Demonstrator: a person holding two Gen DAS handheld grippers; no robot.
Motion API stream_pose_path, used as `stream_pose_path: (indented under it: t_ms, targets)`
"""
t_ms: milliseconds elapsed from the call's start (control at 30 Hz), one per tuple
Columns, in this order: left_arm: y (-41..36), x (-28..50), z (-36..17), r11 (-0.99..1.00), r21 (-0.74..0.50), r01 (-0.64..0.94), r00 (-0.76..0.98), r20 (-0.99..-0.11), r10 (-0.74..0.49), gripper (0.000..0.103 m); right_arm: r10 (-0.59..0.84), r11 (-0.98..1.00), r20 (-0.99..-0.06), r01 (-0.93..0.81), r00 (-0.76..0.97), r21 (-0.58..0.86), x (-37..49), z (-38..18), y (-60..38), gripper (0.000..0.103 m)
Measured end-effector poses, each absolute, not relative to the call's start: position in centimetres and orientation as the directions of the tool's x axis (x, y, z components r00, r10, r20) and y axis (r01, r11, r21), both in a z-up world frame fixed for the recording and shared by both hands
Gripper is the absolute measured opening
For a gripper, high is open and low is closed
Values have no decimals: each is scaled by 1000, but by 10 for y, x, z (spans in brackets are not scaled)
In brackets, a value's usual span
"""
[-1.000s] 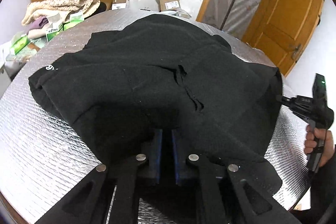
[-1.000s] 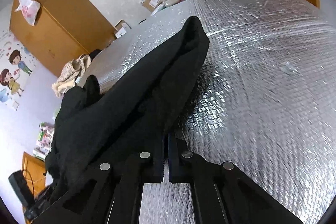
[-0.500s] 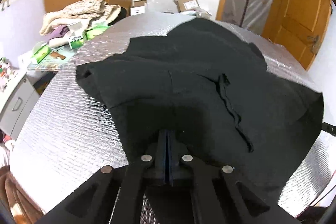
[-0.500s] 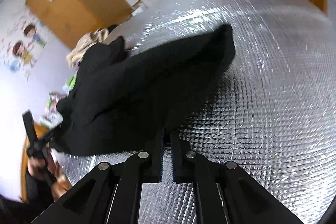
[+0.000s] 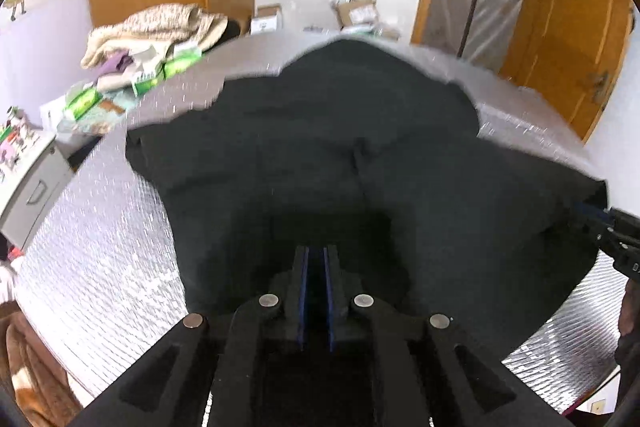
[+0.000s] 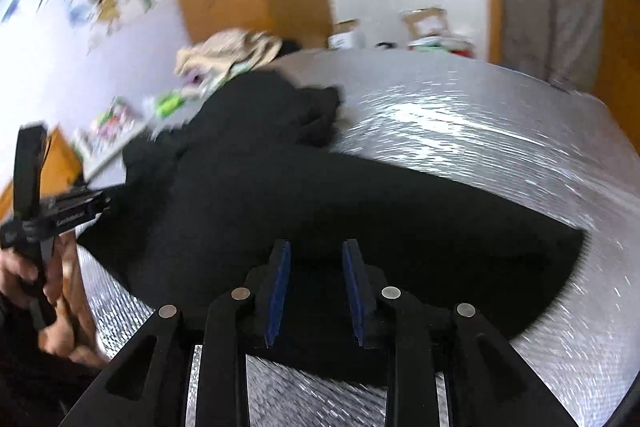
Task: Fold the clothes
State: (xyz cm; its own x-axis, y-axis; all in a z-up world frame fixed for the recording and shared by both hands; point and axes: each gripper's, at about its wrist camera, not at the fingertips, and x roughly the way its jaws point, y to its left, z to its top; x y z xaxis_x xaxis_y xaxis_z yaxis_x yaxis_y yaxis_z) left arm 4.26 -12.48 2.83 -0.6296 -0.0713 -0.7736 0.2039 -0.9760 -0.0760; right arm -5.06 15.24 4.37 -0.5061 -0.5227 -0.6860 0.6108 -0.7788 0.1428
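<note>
my left gripper (image 5: pixel 315 255) was pinched on the black garment (image 5: pixel 340 147) at its near edge; my right gripper (image 6: pixel 316 251) stood apart over it on the silver table (image 6: pixel 500 131).

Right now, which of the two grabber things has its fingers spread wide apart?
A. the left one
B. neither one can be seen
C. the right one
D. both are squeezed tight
C: the right gripper shows a wide gap between its blue pads above the black garment, while the left gripper has only a thin slit between its pads.
</note>
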Motion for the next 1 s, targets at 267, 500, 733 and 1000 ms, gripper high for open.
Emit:
stream_pose_path:
  t_ms: [267, 500, 733, 1000]
  targets:
    - [-122, 41, 19, -978, -33, 207, -627, -772, -106, 7, -497, -726, -712, 687, -496, 28, -54, 37, 125, 28]
    - [-119, 36, 19, -980, -23, 197, -632, -767, -109, 7, -468, -717, -731, 697, -497, -16, -57, 30, 115, 28]
    - [-119, 35, 18, -982, -27, 186, -640, -761, -101, 7, -439, -683, -738, 724, -513, -97, -57, 26, 102, 29]
    - [-118, 35, 18, -983, -23, 180, -646, -756, -101, 7, -415, -657, -754, 741, -510, -139, -62, 19, 90, 30]
